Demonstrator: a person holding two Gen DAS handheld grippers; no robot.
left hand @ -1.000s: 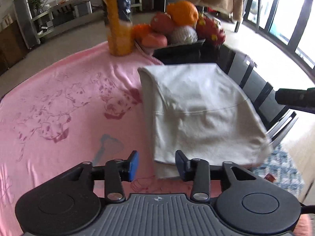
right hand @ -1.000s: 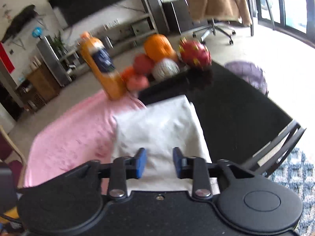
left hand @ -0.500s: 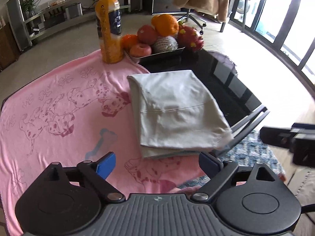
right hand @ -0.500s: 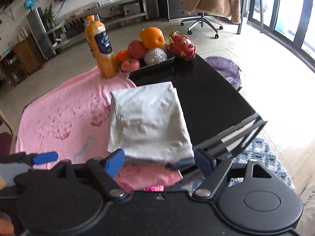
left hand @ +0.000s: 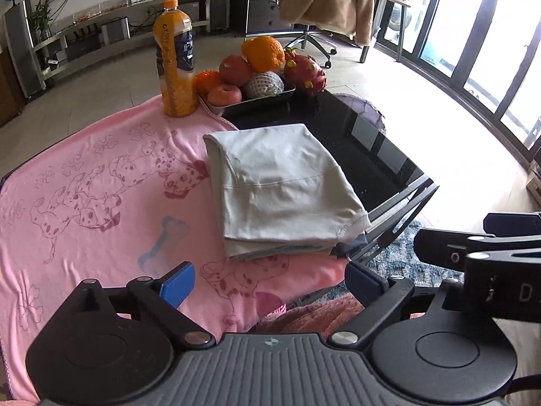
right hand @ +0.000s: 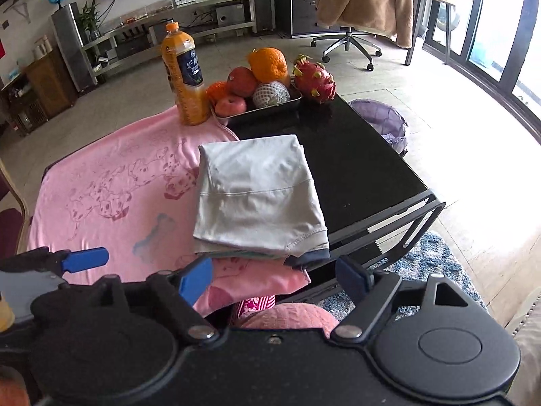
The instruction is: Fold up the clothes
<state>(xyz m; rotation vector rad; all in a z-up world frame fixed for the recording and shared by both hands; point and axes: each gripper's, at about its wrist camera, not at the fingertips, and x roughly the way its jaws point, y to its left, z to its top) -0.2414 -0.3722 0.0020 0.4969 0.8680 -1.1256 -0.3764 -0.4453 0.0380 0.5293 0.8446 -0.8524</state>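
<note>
Both hand-held grippers, left (left hand: 270, 282) & right (right hand: 275, 279), spread wide, off folded garment (left hand: 280, 189)

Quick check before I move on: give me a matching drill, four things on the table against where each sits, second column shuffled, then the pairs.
Things:
1. folded grey garment
2. juice bottle
3. dragon fruit
4. pink blanket

Places:
A. on the black tabletop, right of the fruit tray
B. spread over the table's left part
C. across the blanket's right edge and the black tabletop
D. upright at the blanket's far edge, left of the fruit tray

Pairs: 1-C, 2-D, 3-A, 4-B
</note>
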